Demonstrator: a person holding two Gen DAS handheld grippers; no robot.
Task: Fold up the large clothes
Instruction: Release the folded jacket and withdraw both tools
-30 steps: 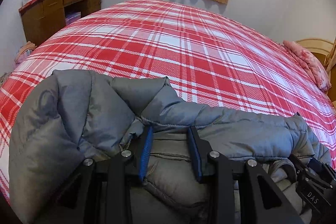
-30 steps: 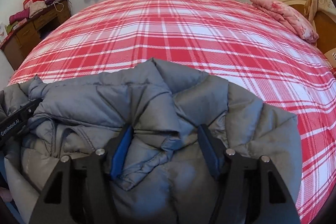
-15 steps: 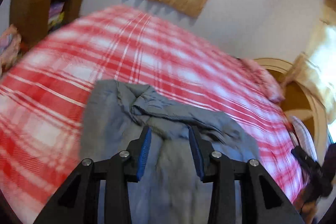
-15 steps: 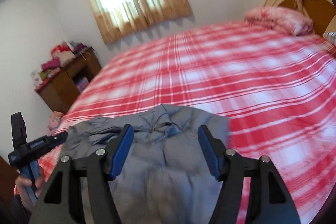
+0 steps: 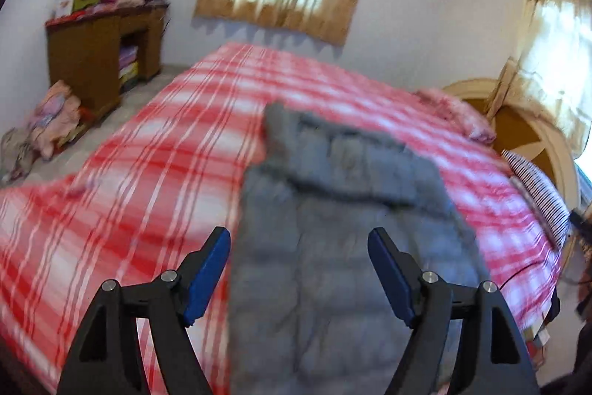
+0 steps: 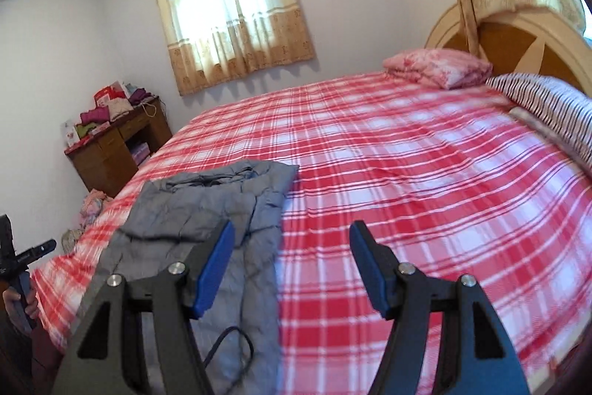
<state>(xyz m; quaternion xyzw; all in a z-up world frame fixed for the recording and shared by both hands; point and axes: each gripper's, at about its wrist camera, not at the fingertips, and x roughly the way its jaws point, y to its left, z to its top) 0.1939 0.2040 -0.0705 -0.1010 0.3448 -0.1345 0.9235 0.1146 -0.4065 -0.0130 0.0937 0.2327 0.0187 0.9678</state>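
Blurring grey jacket (image 5: 344,228) lies below opening left gripper (image 5: 298,271); right gripper (image 6: 292,269) agape, empty.

Grey jacket (image 6: 207,210) on plaid bed (image 6: 407,180)

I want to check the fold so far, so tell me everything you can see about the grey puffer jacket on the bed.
The grey puffer jacket is quilted, padded and matte, like nylon. It lies flat as a long narrow strip on the red plaid bedspread, near the bed's left side in the right wrist view, its far end bunched in rumpled folds. A dark cord loops on its near part. Neither the left gripper, whose jaws are opening, nor the right gripper touches it.
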